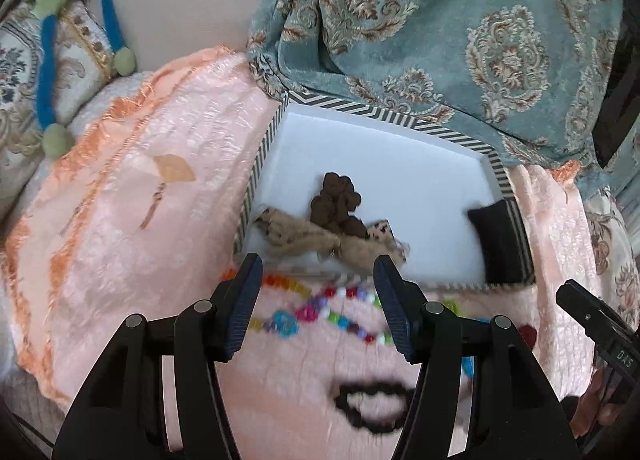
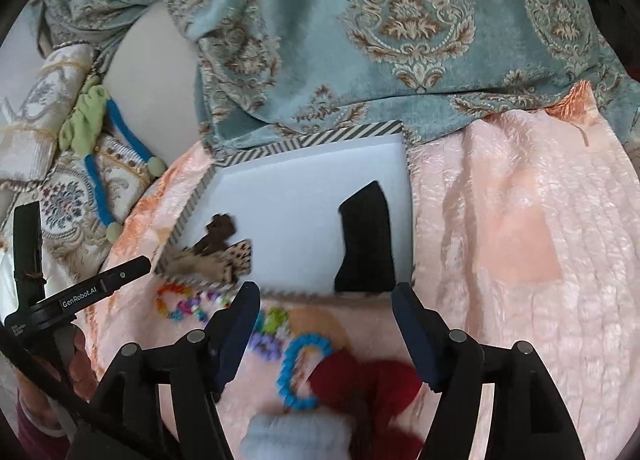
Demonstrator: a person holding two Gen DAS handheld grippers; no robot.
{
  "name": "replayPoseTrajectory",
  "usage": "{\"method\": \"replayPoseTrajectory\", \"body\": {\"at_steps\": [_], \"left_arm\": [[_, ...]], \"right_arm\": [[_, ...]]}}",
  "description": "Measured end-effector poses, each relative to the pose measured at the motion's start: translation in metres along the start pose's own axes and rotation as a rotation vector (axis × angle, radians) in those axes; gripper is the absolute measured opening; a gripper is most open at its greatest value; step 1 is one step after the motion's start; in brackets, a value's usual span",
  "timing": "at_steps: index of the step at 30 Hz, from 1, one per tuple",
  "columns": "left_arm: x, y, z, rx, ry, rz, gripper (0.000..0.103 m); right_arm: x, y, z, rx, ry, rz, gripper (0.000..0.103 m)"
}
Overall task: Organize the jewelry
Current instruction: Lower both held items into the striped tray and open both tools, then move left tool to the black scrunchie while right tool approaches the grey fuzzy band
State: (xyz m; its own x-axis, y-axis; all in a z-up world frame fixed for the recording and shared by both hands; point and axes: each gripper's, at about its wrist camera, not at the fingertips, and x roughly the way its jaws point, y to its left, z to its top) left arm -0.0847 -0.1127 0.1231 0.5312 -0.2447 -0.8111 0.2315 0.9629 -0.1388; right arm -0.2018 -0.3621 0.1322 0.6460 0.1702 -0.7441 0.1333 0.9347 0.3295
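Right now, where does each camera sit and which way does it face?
Left wrist: on the open left tool, facing the striped box over a bead necklace; the other tool shows at right.
Right wrist: on the open right tool, facing the same box; a hand shows at lower left.
Shared: box, black pouch.

Left gripper (image 1: 318, 276) & right gripper (image 2: 326, 302): fingers spread wide, holding nothing.

Beads (image 1: 320, 312): motion-blurred; strand count cannot be told; part hidden behind the left claw (image 1: 318, 284) fingers.
Dark ring (image 1: 374, 406): smeared; material unclear.
Red item (image 2: 360, 388): blurred; identity unclear.
Pale blue item (image 2: 292, 440): cut off by the bottom edge.
Tray (image 2: 304, 147): near rim partly hidden by the right claw (image 2: 326, 306).
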Motion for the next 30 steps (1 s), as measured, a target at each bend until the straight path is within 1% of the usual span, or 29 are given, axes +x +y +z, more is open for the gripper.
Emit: {"method": "replayPoseTrajectory", "body": {"at_steps": [2,7,15,21,24,28,30], "left_arm": [[-0.014,0.0,-0.01,0.01,-0.014,0.027,0.058],[-0.045,0.001,-0.035,0.019,-0.04,0.067,0.058],[-0.079,-0.001,-0.064,0.016,-0.073,0.106,0.058],[-0.088,-0.003,-0.08,0.023,-0.078,0.113,0.059],[-0.086,-0.002,-0.084,0.025,-0.071,0.1,0.059],[-0.081,0.011,-0.088,-0.023,-0.057,0.067,0.061],[-0.077,0.016,-0.09,-0.051,-0.043,0.046,0.064]], "right_arm": [[-0.007,0.006,-0.006,-0.016,0.0,-0.011,0.066],[-0.025,0.023,-0.018,-0.056,-0.02,-0.02,0.066],[-0.042,0.033,-0.036,-0.076,-0.011,-0.026,0.066],[-0.053,0.035,-0.047,-0.088,-0.011,-0.031,0.067],[-0.055,0.032,-0.05,-0.083,-0.007,-0.03,0.069],[-0.054,0.027,-0.055,-0.086,0.015,-0.045,0.069],[-0.054,0.022,-0.059,-0.079,0.022,-0.052,0.069]]}}
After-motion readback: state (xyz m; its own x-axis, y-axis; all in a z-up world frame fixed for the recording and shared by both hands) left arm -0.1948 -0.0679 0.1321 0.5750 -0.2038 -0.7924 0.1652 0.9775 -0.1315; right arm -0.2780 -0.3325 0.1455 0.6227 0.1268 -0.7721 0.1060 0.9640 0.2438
